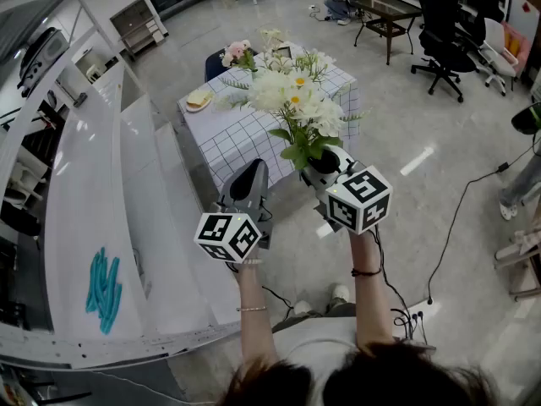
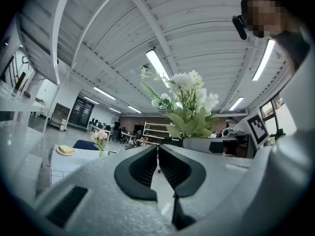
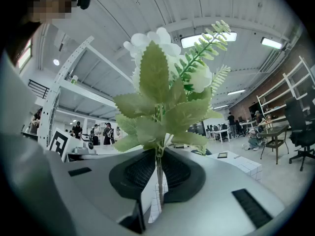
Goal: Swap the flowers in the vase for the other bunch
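My right gripper (image 1: 322,167) is shut on the stems of a bunch of white flowers (image 1: 295,100) with green leaves, held upright in the air in front of the table. In the right gripper view the thin stem (image 3: 159,176) is pinched between the black pads, and the white flowers (image 3: 162,77) fill the middle. My left gripper (image 1: 252,178) is beside it at the left, shut, with nothing between its pads (image 2: 143,167). A small bunch of pink flowers (image 1: 236,53) stands at the far side of the checkered table (image 1: 241,138); the pink flowers (image 2: 101,136) also show in the left gripper view.
A plate with bread (image 1: 199,100) lies on the table's left edge. A blue chair (image 1: 215,63) stands behind the table. A long white shelf rack (image 1: 84,193) runs down the left, with a teal object (image 1: 103,291) on it. Office chairs (image 1: 444,24) and a floor cable (image 1: 456,218) are at the right.
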{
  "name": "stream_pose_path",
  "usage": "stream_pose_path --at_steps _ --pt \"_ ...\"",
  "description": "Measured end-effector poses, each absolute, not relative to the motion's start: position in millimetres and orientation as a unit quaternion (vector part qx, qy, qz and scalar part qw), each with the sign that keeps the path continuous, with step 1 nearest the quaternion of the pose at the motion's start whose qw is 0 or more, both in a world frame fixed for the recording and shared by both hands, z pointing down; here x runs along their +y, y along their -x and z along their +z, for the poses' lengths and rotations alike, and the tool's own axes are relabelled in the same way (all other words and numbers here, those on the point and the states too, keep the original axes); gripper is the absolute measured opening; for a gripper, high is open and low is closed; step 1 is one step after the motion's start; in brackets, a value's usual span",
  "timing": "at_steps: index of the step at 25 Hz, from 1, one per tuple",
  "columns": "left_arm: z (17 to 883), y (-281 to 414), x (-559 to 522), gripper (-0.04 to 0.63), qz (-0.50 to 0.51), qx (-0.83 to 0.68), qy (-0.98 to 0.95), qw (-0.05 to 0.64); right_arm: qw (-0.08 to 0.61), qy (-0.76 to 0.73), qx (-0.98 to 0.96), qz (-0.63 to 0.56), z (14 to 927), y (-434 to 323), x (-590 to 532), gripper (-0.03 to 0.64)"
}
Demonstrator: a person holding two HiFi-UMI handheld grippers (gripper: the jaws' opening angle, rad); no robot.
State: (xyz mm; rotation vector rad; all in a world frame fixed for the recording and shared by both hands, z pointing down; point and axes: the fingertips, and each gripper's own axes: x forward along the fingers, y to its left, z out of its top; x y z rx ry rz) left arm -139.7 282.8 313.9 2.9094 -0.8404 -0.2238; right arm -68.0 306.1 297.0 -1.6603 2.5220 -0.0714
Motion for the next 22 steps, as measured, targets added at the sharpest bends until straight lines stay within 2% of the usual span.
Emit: stream_pose_path --at_steps 22 --pt "322 117 269 0.017 -0.073 -0.283 -0.955 0.059 0.065 0.546 0.835 -0.032 308 38 292 0.041"
